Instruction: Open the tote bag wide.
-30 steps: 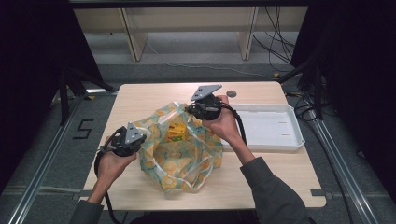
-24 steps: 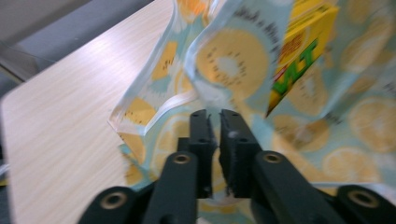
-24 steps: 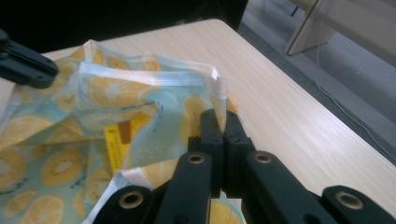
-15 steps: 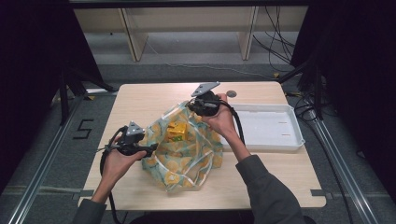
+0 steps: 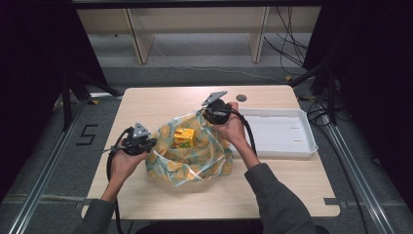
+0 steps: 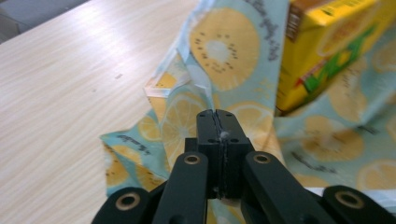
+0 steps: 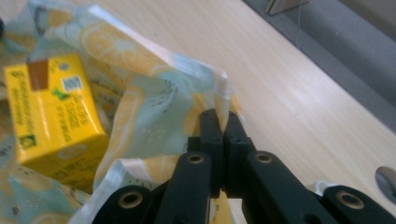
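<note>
High view: a lemon-print bag [image 5: 190,158] lies mid-table beside a white tray [image 5: 277,134], with a yellow carton [image 5: 184,137] standing inside it. Left gripper [image 5: 146,145] has just been closing its jaws — now clamped on the bag's left edge, fabric pinched between them. Right gripper [image 5: 207,116] is clenched on the bag's far rim — cloth caught in its jaws.

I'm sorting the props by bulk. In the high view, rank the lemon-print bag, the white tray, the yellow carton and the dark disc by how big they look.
1. Bag and tray: much alike, too close to rank.
2. Carton.
3. Disc, smallest.
</note>
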{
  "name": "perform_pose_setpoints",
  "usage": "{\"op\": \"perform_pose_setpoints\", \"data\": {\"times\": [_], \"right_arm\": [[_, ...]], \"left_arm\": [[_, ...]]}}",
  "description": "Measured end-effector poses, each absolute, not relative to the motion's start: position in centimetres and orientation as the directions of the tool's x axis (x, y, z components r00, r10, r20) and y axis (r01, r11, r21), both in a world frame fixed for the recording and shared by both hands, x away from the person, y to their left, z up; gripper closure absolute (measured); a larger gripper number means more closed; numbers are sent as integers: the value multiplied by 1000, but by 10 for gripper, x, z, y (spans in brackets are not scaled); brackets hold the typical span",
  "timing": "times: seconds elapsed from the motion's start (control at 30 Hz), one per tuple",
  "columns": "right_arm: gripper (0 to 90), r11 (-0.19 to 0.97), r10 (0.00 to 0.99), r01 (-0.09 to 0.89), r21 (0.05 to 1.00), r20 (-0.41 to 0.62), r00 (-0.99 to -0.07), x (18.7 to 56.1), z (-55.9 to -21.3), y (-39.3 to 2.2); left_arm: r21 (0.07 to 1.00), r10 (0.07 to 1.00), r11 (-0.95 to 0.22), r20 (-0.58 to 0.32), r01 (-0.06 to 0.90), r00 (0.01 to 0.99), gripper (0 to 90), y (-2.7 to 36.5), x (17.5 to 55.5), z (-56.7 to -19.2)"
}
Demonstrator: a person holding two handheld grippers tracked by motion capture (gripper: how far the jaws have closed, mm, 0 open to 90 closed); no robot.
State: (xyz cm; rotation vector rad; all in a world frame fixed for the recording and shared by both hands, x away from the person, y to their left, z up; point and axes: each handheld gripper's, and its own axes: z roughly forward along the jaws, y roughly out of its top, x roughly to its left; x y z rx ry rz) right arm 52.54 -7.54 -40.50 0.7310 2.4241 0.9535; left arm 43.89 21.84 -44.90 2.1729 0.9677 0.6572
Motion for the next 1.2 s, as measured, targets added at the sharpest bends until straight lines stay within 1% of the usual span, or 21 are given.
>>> {"op": "perform_pose_setpoints", "data": {"times": [0.1, 0.17, 0.27, 0.3, 0.33, 0.4, 0.43, 0.47, 0.57, 0.6, 0.67, 0.7, 0.73, 0.77, 0.9, 0.93, 0.97, 1.03, 1.07, 1.1, 1.2], "right_arm": [[900, 624, 614, 330, 708, -184, -768, 527, -415, -75], [880, 638, 615, 362, 680, -166, -771, 527, -427, -76], [848, 654, 614, 376, 657, -170, -770, 527, -434, -78], [763, 665, 613, 380, 642, -180, -769, 528, -441, -80], [722, 666, 616, 392, 635, -171, -769, 526, -442, -81], [616, 658, 636, 394, 641, -194, -746, 521, -442, -85], [616, 658, 636, 394, 641, -194, -746, 521, -442, -85], [545, 632, 653, 385, 672, -195, -732, 515, -433, -91], [476, 551, 679, 370, 748, -144, -720, 497, -416, -102], [451, 541, 674, 371, 754, -124, -729, 490, -411, -105], [443, 534, 667, 367, 761, -112, -737, 484, -409, -106], [441, 512, 635, 340, 789, -81, -768, 477, -409, -109], [430, 509, 601, 369, 778, -15, -799, 471, -409, -110], [415, 512, 596, 373, 774, -8, -803, 469, -411, -111], [399, 540, 610, 341, 770, -78, -788, 462, -423, -103], [399, 557, 615, 332, 761, -110, -781, 459, -420, -102], [399, 557, 615, 332, 761, -110, -781, 459, -420, -102], [424, 562, 610, 279, 779, -161, -776, 452, -411, -97], [431, 565, 603, 229, 792, -207, -771, 442, -400, -93], [431, 565, 603, 229, 792, -207, -771, 442, -400, -93], [454, 612, 553, 198, 766, -235, -799, 428, -396, -81]], "left_arm": [[738, 777, -511, 176, 442, 604, 892, 222, 445, -451], [744, 793, -482, 147, 463, 591, 893, 220, 447, -458], [726, 783, -503, 153, 470, 602, 893, 220, 447, -461], [720, 789, -494, 136, 488, 599, 894, 218, 447, -466], [719, 792, -491, 134, 492, 595, 893, 217, 447, -467], [721, 790, -491, 130, 490, 599, 893, 217, 447, -469], [717, 777, -508, 141, 478, 613, 893, 217, 448, -470], [715, 791, -487, 117, 502, 601, 893, 216, 446, -470], [720, 784, -497, 133, 484, 607, 893, 218, 447, -469], [720, 784, -497, 133, 484, 607, 893, 218, 447, -469], [718, 782, -501, 136, 483, 608, 893, 220, 446, -468], [717, 784, -499, 136, 486, 605, 893, 220, 447, -467], [721, 792, -489, 131, 491, 597, 892, 221, 446, -467], [722, 786, -494, 132, 486, 604, 892, 221, 447, -468], [729, 791, -484, 129, 484, 597, 891, 223, 445, -466], [728, 790, -488, 134, 482, 598, 891, 224, 445, -466], [728, 790, -488, 134, 482, 598, 891, 224, 445, -466], [729, 790, -489, 136, 480, 598, 891, 226, 445, -466], [723, 792, -488, 132, 489, 597, 890, 227, 445, -466], [726, 793, -486, 132, 487, 595, 890, 229, 445, -466], [723, 796, -486, 134, 490, 591, 889, 231, 444, -467]]}}
